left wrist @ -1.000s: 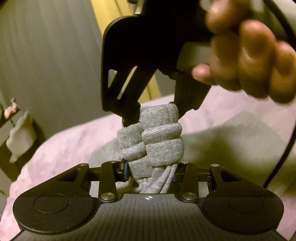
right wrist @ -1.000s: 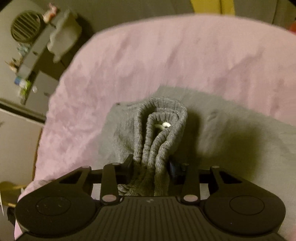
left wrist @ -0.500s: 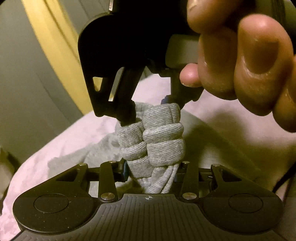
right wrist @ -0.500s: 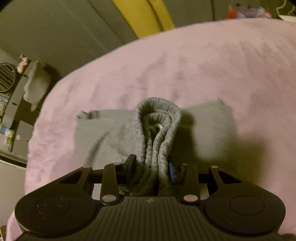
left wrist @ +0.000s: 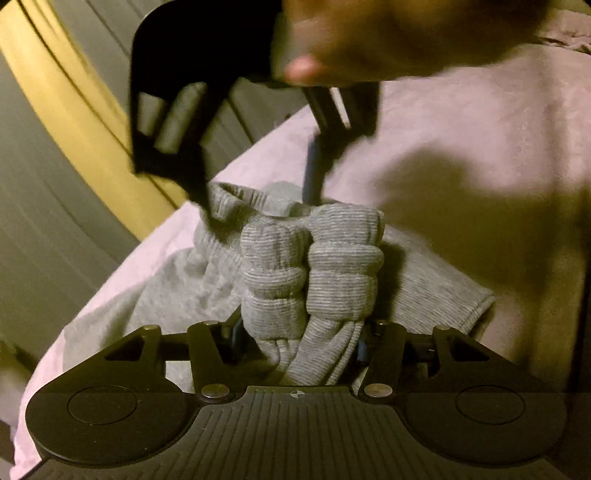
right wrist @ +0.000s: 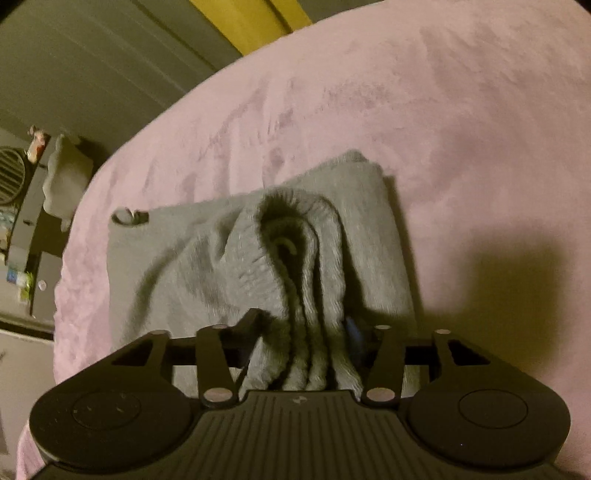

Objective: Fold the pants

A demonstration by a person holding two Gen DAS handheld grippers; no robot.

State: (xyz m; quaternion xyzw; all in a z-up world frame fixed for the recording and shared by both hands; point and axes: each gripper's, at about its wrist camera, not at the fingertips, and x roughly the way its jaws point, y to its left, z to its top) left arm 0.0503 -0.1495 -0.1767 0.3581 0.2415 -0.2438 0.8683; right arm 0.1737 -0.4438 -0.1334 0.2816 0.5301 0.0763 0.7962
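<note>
Grey knit pants (left wrist: 310,266) lie partly folded on a pink blanket (left wrist: 480,140). My left gripper (left wrist: 299,336) is shut on a bunched wad of their ribbed band. My right gripper (right wrist: 303,332) is shut on the ribbed waistband (right wrist: 295,236), with the folded body of the pants (right wrist: 177,266) spread flat beyond it. In the left wrist view my right gripper (left wrist: 258,199) shows from the front, blurred, its fingers on the cloth just beyond my own grip, with the person's hand (left wrist: 388,33) above it.
The pink blanket (right wrist: 406,92) covers a rounded bed surface with free room around the pants. A yellow strip (left wrist: 74,122) and grey wall panels run behind. Shelves with small items (right wrist: 22,206) stand far left past the bed's edge.
Both grippers have carried the held waistband forward and down, so more of the folded pants lies flat on the blanket. The right gripper has tilted in the left wrist view.
</note>
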